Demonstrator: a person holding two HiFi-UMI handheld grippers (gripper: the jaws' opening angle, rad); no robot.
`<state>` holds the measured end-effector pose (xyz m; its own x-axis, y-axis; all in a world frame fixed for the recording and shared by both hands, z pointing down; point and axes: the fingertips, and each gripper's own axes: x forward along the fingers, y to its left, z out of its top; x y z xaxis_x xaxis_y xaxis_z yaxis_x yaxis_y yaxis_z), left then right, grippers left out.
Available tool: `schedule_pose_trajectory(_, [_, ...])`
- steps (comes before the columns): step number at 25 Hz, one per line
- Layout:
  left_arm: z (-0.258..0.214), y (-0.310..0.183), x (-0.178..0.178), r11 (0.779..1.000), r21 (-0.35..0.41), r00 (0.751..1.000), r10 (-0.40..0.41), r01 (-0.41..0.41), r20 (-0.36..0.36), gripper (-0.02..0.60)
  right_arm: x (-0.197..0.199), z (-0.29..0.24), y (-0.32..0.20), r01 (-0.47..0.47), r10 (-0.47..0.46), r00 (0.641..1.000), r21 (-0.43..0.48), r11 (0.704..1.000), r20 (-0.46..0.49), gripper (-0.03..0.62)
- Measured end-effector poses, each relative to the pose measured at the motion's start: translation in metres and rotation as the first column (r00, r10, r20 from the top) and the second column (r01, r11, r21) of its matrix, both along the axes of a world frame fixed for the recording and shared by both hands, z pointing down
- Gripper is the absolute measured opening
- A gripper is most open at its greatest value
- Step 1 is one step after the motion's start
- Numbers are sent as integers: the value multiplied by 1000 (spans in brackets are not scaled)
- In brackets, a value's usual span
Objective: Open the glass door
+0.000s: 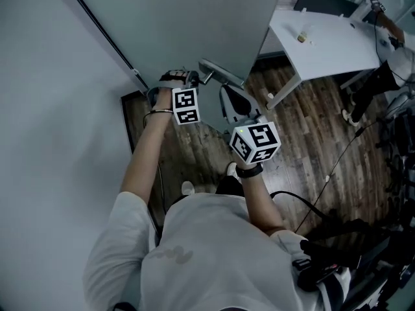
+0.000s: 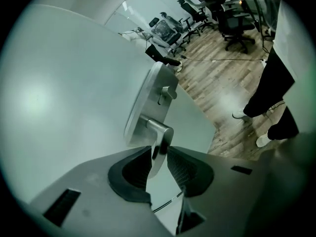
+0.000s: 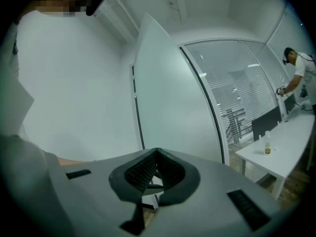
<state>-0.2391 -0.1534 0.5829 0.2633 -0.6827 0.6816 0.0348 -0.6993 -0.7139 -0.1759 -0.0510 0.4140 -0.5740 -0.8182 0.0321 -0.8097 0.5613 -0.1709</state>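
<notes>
Soft, even light (fisheye-warped edges)

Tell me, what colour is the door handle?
Shiny silver. The handle shows best in the left gripper view.

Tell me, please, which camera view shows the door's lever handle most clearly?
The left gripper view: the lever handle fills the centre, its tip between the left gripper's pads, backplate visible behind. The head view shows the handle small, from above. The right gripper view shows the glass door but no handle.
</notes>
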Motion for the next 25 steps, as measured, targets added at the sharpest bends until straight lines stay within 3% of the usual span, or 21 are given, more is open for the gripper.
schedule_pose_trajectory(4, [0,4,-7,998,1,998,58,-58,-35,77,-20,5,8,-7,7,1000,-19,1000,-3,2])
schedule_pose_trajectory(9, [3,9,-9,993,13,982,115,-118,152,75,-35,15,18,-8,8,1000,-33,999,-13,2])
schedule_pose_trajectory(11, [4,9,-8,990,9,973,138,-142,186,74,-37,20,21,-11,10,1000,-34,999,-15,2])
schedule_pose_trajectory(16, [-1,17,-14,990,17,982,140,-143,124,71,-33,20,26,-38,37,999,-54,998,-18,2])
schedule_pose_trajectory(21, [-5,19,-20,989,48,984,136,-142,117,71,-11,15,20,-79,78,997,-37,996,-24,2])
schedule_pose_trajectory(25, [4,47,-36,991,14,988,132,-134,86,71,-11,25,42,-70,68,997,-63,996,-30,2])
